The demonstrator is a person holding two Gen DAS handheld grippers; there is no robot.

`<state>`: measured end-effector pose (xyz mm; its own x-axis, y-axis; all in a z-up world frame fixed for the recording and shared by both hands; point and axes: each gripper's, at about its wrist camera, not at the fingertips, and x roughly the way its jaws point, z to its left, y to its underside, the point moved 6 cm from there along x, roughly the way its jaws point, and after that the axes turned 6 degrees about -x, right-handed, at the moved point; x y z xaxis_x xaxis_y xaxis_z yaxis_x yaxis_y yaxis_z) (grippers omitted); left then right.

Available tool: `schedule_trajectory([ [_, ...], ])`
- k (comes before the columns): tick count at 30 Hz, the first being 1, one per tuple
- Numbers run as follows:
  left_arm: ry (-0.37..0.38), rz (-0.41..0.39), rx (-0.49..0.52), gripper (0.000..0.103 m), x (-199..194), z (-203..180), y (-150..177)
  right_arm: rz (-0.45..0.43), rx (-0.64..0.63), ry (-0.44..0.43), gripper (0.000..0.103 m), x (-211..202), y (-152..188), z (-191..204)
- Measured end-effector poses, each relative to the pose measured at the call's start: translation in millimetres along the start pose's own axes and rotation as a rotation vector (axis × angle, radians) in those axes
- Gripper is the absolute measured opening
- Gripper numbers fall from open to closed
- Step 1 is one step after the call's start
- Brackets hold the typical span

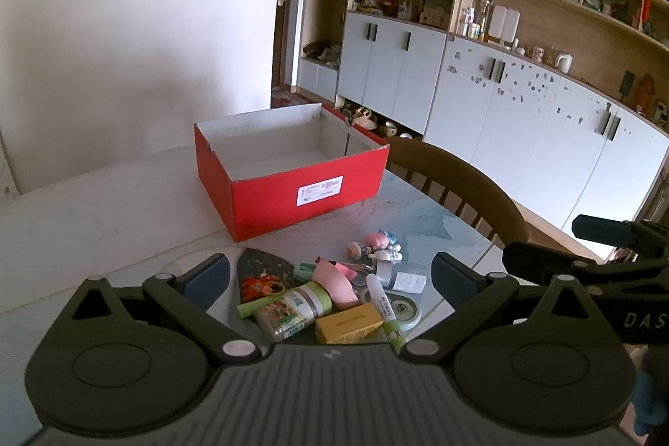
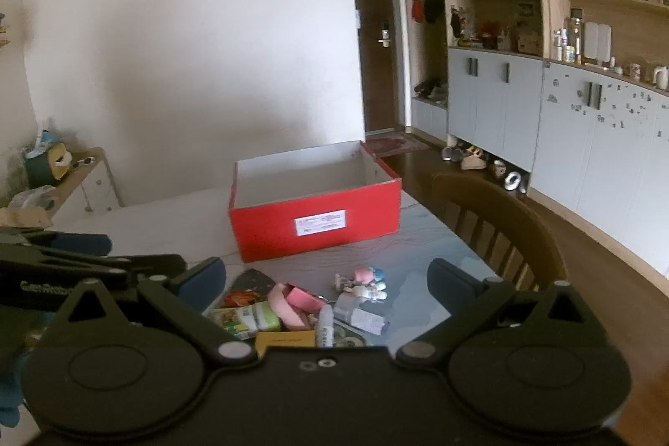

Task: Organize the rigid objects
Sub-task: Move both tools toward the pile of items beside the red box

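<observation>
Fingers of the left hand-held gripper (image 1: 330, 274) and right hand-held gripper (image 2: 326, 279) are spread wide, gripping nothing, above a clutter of small items (image 1: 330, 299) lying on the counter (image 1: 104, 220) just before the red box (image 1: 292, 174).

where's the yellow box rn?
In the left wrist view, the yellow box lies at the near edge of the clutter pile, between the green-lidded jar and the white tube, well short of the red box.

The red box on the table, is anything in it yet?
Empty as far as visible: the red box shows bare white walls and floor; its near inside corner is hidden.
</observation>
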<state>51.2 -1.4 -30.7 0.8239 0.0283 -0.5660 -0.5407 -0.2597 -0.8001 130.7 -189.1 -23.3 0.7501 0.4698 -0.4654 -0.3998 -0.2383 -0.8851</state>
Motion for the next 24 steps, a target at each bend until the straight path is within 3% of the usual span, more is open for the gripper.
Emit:
schedule_trajectory([
  [14, -0.002, 0.042, -0.010, 0.103, 15.6, 6.6, 8.3, 0.049, 0.024, 0.009, 0.103, 7.0, 4.9, -7.1],
  [24, -0.015, 0.082, -0.012, 0.103, 43.0, 16.9, 14.0, 0.090, 0.017, -0.079, 0.102, 31.5, 10.9, -7.7],
])
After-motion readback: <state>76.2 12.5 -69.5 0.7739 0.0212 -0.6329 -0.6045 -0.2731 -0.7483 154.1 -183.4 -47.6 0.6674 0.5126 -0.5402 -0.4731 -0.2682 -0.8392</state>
